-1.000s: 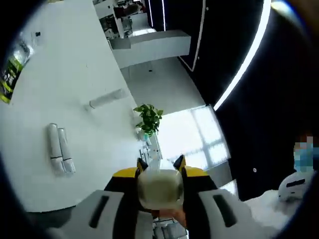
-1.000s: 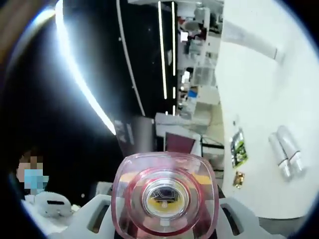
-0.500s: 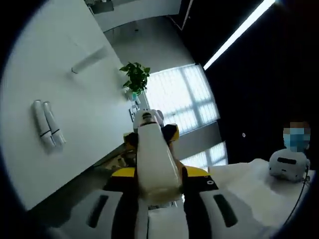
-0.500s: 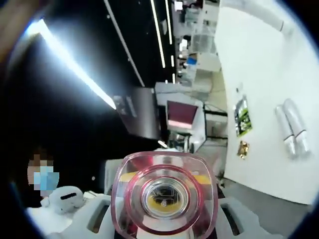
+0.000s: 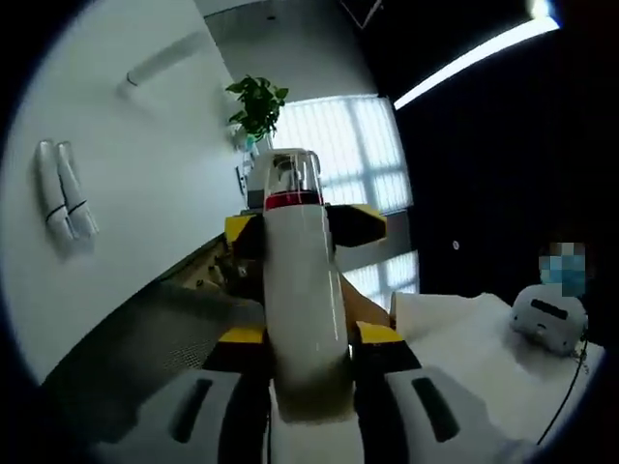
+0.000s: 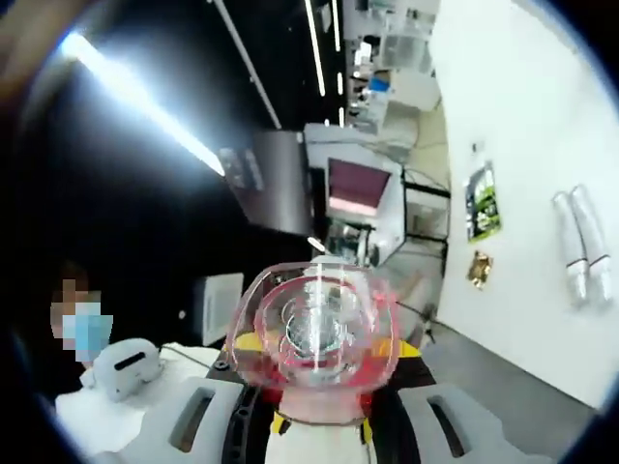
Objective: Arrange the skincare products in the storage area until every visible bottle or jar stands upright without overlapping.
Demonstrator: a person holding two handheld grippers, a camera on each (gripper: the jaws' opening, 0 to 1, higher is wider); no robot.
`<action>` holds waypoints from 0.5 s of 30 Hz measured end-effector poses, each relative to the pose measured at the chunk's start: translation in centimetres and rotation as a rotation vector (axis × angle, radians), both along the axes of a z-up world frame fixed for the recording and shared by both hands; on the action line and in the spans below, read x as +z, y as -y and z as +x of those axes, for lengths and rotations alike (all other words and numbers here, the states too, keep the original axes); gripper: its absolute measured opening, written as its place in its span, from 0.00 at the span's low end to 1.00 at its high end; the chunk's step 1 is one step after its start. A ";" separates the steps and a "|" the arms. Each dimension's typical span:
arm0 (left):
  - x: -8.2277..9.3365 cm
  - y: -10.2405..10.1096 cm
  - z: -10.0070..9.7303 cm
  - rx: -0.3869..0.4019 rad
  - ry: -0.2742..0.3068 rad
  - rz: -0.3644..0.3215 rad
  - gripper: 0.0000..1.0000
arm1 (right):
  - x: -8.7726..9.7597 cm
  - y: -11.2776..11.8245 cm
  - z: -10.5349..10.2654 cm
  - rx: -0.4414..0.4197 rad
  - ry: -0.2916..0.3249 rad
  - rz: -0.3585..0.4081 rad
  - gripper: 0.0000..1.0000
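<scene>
A white bottle [image 5: 302, 309] with a red band and a clear cap [image 5: 290, 172] runs forward from between the jaws of my left gripper [image 5: 309, 338], which is shut on its lower body. Further up, the yellow-and-black jaws of the other gripper [image 5: 300, 230] flank the bottle just below the red band. In the right gripper view the clear pink-tinted cap [image 6: 317, 324] faces the camera end-on. My right gripper [image 6: 314, 346] is shut around it, with yellow jaw parts on both sides and the white body below.
Two white tubes [image 5: 60, 198] [image 6: 580, 246] lie side by side on a white surface [image 5: 145, 164]. A long white tube [image 5: 164, 58], a green packet [image 6: 482, 203] and a small gold item [image 6: 476, 269] also lie there. A potted plant [image 5: 256, 101] stands beyond. A person sits by a white headset [image 5: 546, 314].
Both cameras have swung. In the left gripper view the bottle now reaches further forward, and the other gripper's jaws sit further off, below the cap. In the right gripper view the cap looks smaller and tilted.
</scene>
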State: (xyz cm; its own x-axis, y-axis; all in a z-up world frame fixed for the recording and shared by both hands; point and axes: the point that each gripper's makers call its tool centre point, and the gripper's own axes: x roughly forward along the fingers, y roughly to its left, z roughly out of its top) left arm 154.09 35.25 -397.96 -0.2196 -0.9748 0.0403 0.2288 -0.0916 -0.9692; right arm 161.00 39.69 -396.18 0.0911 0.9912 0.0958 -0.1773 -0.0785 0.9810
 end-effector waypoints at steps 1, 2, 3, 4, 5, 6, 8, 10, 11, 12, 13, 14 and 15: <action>-0.2 0.1 -0.1 0.000 0.005 0.008 0.26 | -0.2 -0.1 0.1 -0.003 0.003 -0.011 0.33; -0.4 0.1 0.2 0.021 -0.019 0.003 0.25 | -0.5 -0.1 0.5 -0.024 -0.013 -0.015 0.33; -0.5 0.2 0.5 0.042 -0.043 -0.002 0.25 | -0.8 -0.1 0.9 -0.045 -0.029 -0.019 0.33; -0.6 0.2 0.8 0.064 -0.067 -0.007 0.25 | -1.1 -0.1 1.3 -0.065 -0.045 -0.023 0.32; -0.8 0.1 1.0 0.082 -0.059 -0.007 0.25 | -1.2 -0.1 1.6 -0.081 -0.045 -0.029 0.32; -0.9 0.0 1.2 0.100 -0.051 -0.007 0.25 | -1.3 -0.2 1.9 -0.097 -0.045 -0.035 0.32; -1.2 0.0 1.4 0.132 -0.020 -0.002 0.25 | -1.5 -0.4 2.3 -0.127 -0.029 -0.052 0.32; -1.6 0.0 1.6 0.160 0.026 0.011 0.25 | -1.6 -0.8 2.7 -0.154 0.003 -0.075 0.32; -1.8 -0.1 1.7 0.174 0.032 0.022 0.25 | -1.8 -0.9 2.8 -0.159 0.011 -0.094 0.33; -2.1 -0.2 1.8 0.187 0.038 0.034 0.25 | -2.0 -1.0 2.8 -0.164 0.020 -0.112 0.35; -2.4 -0.3 1.9 0.200 0.044 0.046 0.25 | -2.3 -1.1 2.9 -0.169 0.029 -0.131 0.36; -2.9 -0.4 2.1 0.208 0.059 0.064 0.25 | -2.8 -1.1 2.9 -0.171 0.033 -0.163 0.36; -3.3 -0.4 2.2 0.216 0.073 0.083 0.24 | -3.3 -1.2 2.9 -0.174 0.037 -0.196 0.36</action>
